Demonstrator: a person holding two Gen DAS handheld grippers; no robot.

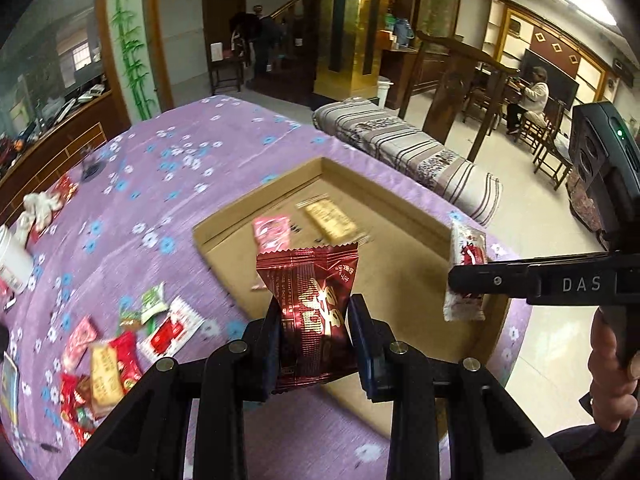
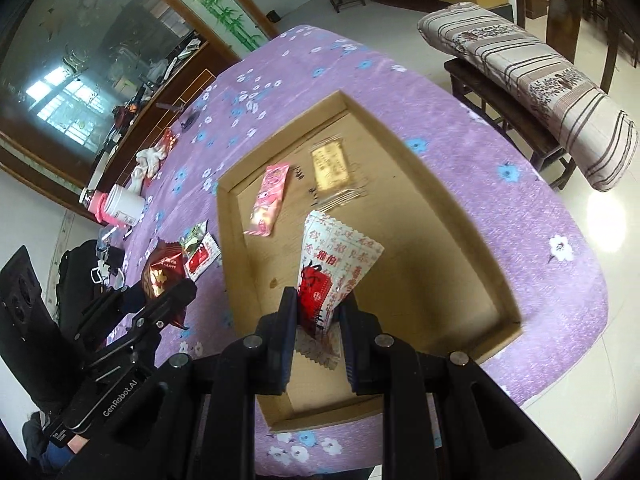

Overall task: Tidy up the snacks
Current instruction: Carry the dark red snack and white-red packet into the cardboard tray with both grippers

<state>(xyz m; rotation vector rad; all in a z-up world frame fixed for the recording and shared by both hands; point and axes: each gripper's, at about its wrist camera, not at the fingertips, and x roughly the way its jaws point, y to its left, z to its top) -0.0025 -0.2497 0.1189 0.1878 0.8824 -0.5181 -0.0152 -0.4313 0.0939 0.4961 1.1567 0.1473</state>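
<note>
My left gripper [image 1: 314,316] is shut on a dark red foil snack packet [image 1: 310,292], held over the near edge of a shallow cardboard tray [image 1: 384,196]. My right gripper [image 2: 318,312] is shut on a white packet with a red label [image 2: 334,264], above the tray [image 2: 228,240]. A pink packet [image 2: 269,200] and a yellow packet [image 2: 330,168] lie inside the tray. In the left wrist view the right gripper [image 1: 456,280] comes in from the right with the white packet [image 1: 466,256]. In the right wrist view the left gripper [image 2: 176,292] holds the dark red packet [image 2: 160,272] at the tray's left.
Several loose snack packets [image 1: 104,360] lie on the purple flowered tablecloth [image 1: 168,184] left of the tray. A white jar [image 2: 122,204] and crumpled white cloth [image 2: 146,160] sit farther left. A bench with a striped cushion [image 2: 536,76] stands beyond the table; a person [image 1: 528,100] sits far back.
</note>
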